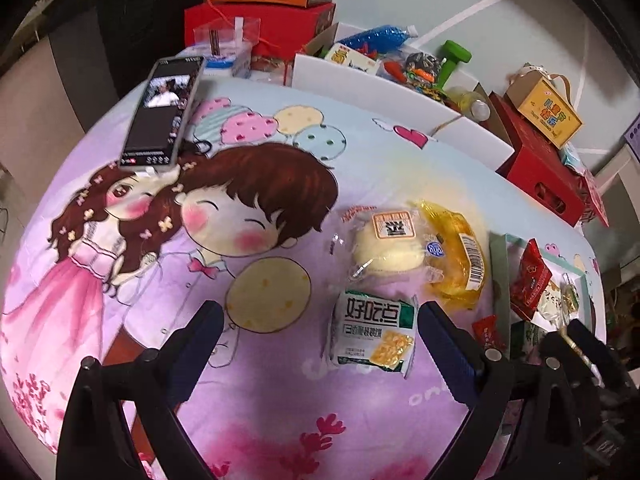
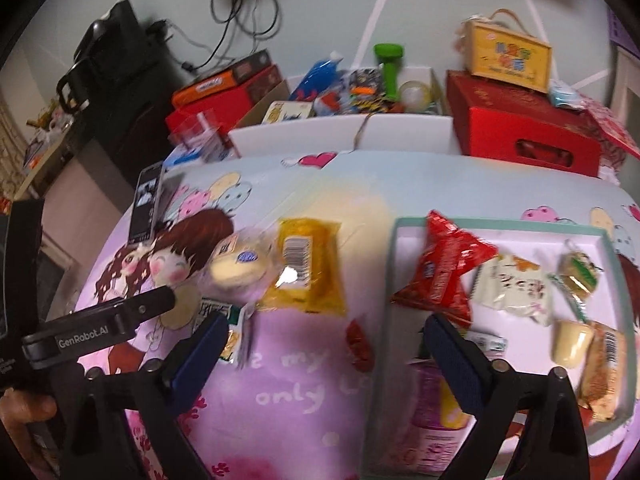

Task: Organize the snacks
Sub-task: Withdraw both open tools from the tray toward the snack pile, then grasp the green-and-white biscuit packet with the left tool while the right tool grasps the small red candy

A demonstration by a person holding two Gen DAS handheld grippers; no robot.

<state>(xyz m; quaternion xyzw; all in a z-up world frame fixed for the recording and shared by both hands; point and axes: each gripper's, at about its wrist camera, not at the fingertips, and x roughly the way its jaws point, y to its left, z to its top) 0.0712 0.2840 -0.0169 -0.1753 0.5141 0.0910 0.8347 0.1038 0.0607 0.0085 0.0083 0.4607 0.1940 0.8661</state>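
Snacks roughly half sorted: red packet (image 2: 442, 276) and several others lay in the tray (image 2: 496, 226). Cracker pack (image 1: 374, 330), bun (image 1: 386, 250), yellow pack (image 1: 456, 256) and small red sachet (image 2: 360, 344) remained left of tray. Left tongs (image 1: 320, 340) and right tongs (image 2: 324, 352) were both open, empty.

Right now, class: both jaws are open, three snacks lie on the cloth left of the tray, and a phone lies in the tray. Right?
Not quite. The phone lies on the cloth, far from the tray, as the left wrist view shows. The rest holds.
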